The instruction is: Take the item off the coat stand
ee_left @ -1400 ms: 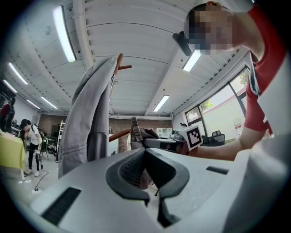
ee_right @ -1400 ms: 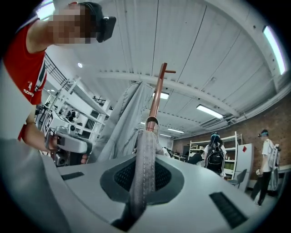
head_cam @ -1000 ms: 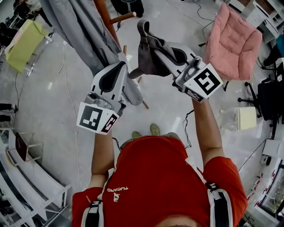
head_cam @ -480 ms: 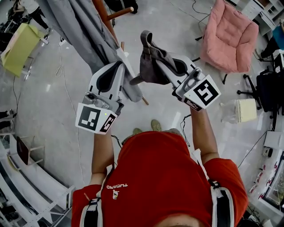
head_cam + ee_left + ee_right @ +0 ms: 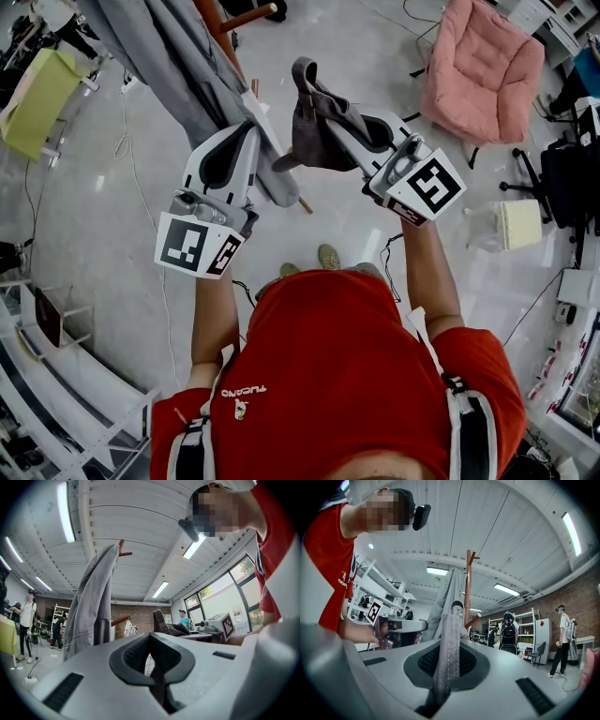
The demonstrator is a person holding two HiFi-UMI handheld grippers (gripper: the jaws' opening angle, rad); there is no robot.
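Note:
A dark grey fabric item (image 5: 314, 127) with a strap hangs from my right gripper (image 5: 349, 127), held up away from the stand. In the right gripper view the jaws of the right gripper (image 5: 449, 620) are shut on its woven grey strap (image 5: 446, 648). The wooden coat stand (image 5: 214, 23) rises at the upper left with a long grey coat (image 5: 169, 56) still draped on it. My left gripper (image 5: 246, 131) sits beside that coat's lower edge. In the left gripper view the left gripper (image 5: 151, 637) is shut with nothing between its jaws, and the coat (image 5: 89, 611) hangs off to the left.
A pink armchair (image 5: 483, 70) stands at the upper right, a black office chair (image 5: 562, 197) at the right edge, a yellow-green seat (image 5: 37, 94) at the far left. Cables run over the grey floor (image 5: 112, 216). People stand in the background by shelves (image 5: 565, 634).
Both grippers have drifted slightly to the left and up in the head view. The grey item stays clamped in the right gripper; the coat has not moved.

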